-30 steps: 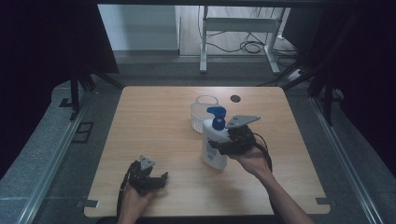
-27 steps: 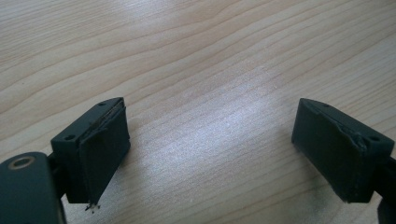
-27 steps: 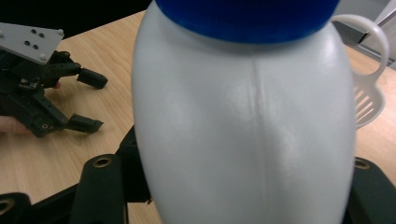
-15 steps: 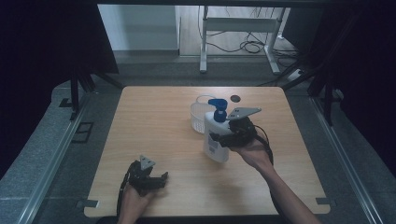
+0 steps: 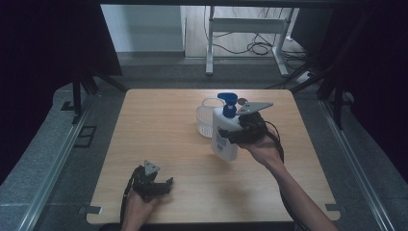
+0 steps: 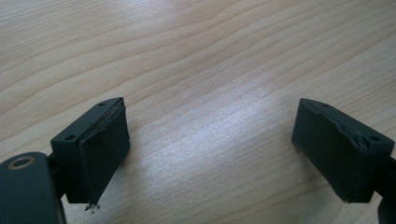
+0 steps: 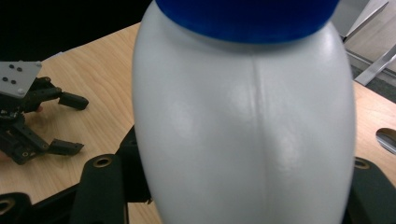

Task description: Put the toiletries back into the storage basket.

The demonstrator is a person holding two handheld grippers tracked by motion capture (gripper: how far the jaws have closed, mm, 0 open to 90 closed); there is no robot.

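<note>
1. I am clenching my right fingers (image 5: pixel 230 136) around the body of the white pump bottle (image 5: pixel 225 132), gripping it from the side; in the right gripper view the bottle (image 7: pixel 243 126) is pressing right up between my black fingers, with its blue cap at the top edge
2. I am carrying the bottle higher than it was a second ago, and it has drifted toward the far side of the worktop (image 5: pixel 159 125); its base is now hanging clear of the wood
3. The bottle is now sitting just beside the small clear tub (image 5: pixel 206 120), partly overlapping it from the high view, with the blue pump head (image 5: pixel 228 102) upright
4. I am judging that this lift means the bottle is in transit toward the tub or the space near it, so a steady, upright hold matters most now
5. I am keeping my left fingers (image 6: pixel 212 154) released and wide apart, with bare wood between them, resting low at the near edge of the worktop (image 5: pixel 153 180)
6. A small dark round thing (image 5: pixel 243 101) is lying beyond the bottle, untouched
</note>
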